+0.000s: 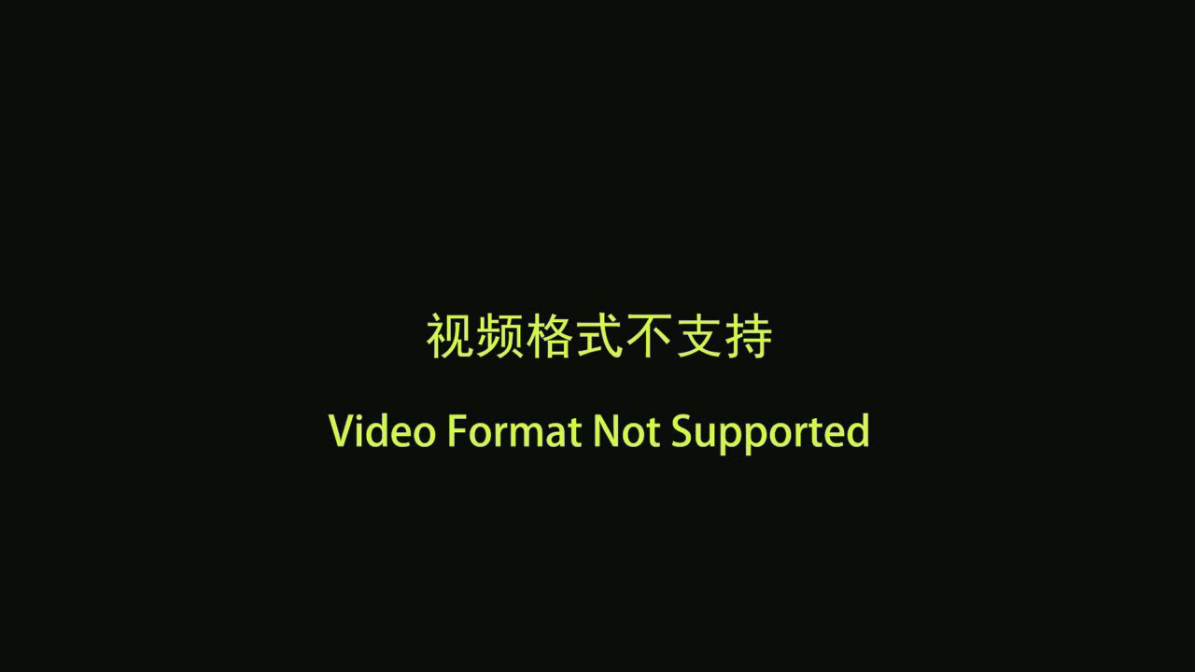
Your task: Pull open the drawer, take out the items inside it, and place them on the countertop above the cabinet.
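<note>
The gripper view holds no camera picture at this moment. It is a flat black field with a yellow-green error notice (597, 383) in two lines of text across its middle. I cannot tell anything about the drawer, the cabinet, the countertop, the items or my fingers from it.
</note>
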A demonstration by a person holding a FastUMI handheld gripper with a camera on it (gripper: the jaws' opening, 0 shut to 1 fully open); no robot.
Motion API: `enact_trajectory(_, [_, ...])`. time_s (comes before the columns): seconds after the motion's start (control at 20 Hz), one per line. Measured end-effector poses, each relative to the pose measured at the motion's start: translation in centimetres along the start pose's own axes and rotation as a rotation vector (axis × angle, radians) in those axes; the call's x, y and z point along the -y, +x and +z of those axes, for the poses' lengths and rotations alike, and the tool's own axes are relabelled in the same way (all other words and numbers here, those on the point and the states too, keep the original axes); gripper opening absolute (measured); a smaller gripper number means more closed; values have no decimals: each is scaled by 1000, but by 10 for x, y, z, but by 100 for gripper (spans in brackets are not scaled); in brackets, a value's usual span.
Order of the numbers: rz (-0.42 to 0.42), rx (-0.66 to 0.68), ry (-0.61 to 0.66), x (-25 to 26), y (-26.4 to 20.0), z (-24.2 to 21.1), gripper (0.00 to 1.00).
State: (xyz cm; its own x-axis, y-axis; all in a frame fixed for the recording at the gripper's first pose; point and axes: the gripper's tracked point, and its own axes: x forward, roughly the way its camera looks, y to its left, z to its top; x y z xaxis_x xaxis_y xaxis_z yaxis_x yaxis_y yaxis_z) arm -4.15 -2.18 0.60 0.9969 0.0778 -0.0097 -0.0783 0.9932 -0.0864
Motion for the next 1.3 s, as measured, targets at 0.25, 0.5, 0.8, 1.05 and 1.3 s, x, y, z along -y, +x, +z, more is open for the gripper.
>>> enact_trajectory(0.25, [19,-1,73,-2,7,-7,98])
enact_trajectory(0.5, [35,13,66,-10,9,-10,98])
enact_trajectory(0.8, [47,47,79,-9,7,-5,98])
enact_trajectory(1.05, [38,45,85,-1,6,-7,98])
enact_trajectory(1.3, [39,37,106,1,5,-11,98])
